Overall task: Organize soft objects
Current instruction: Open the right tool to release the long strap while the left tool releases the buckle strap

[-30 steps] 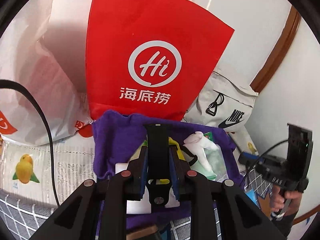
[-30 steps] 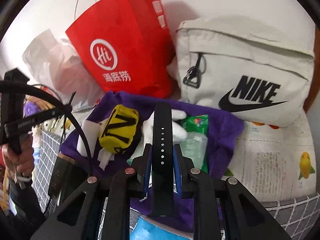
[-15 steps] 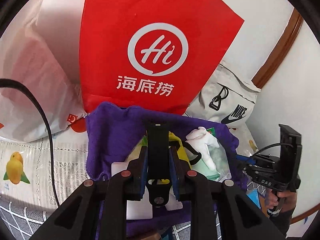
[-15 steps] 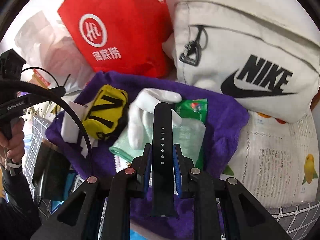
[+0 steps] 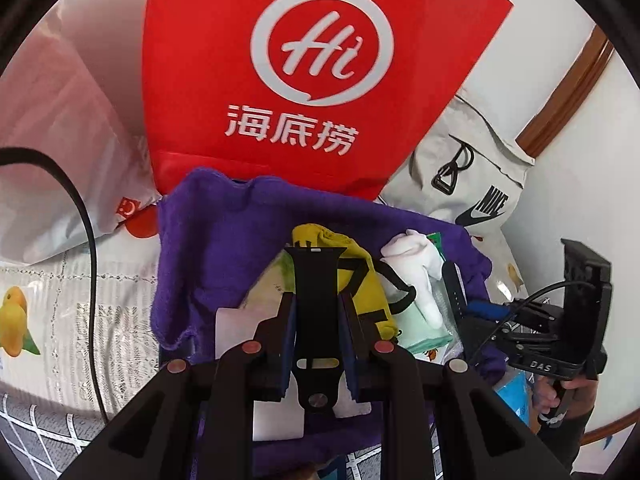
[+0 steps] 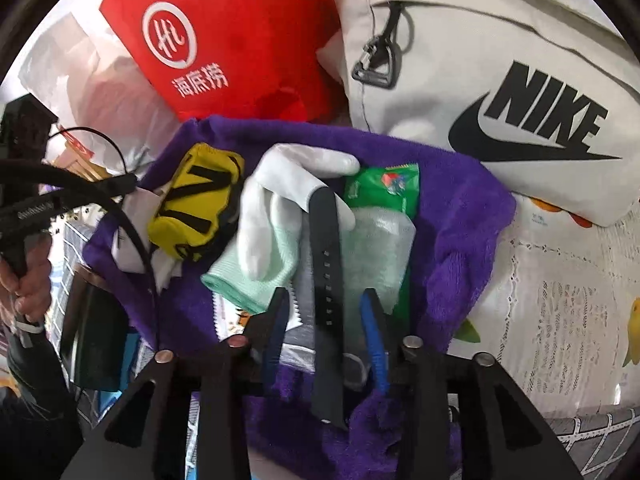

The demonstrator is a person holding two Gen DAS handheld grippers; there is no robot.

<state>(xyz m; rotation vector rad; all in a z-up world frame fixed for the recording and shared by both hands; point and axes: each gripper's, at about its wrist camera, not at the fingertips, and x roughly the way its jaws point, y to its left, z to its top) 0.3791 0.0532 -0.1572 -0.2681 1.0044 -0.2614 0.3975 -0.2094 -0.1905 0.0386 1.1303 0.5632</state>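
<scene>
While right claw (image 6: 326,304) spreads | holed strap (image 6: 326,264) lies lengthwise between | left claw (image 5: 316,312) pinches buckle strap (image 5: 316,280)

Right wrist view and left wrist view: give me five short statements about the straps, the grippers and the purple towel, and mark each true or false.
1. The left gripper is shut on a black strap piece. True.
2. The right gripper clamps the holed black strap. False: its jaws have just been opening and stand apart from it.
3. The white glove lies on the purple towel. True.
4. The yellow pouch sits inside the red bag. False: it lies on the towel.
5. The Nike bag is black. False: it is off-white.
</scene>
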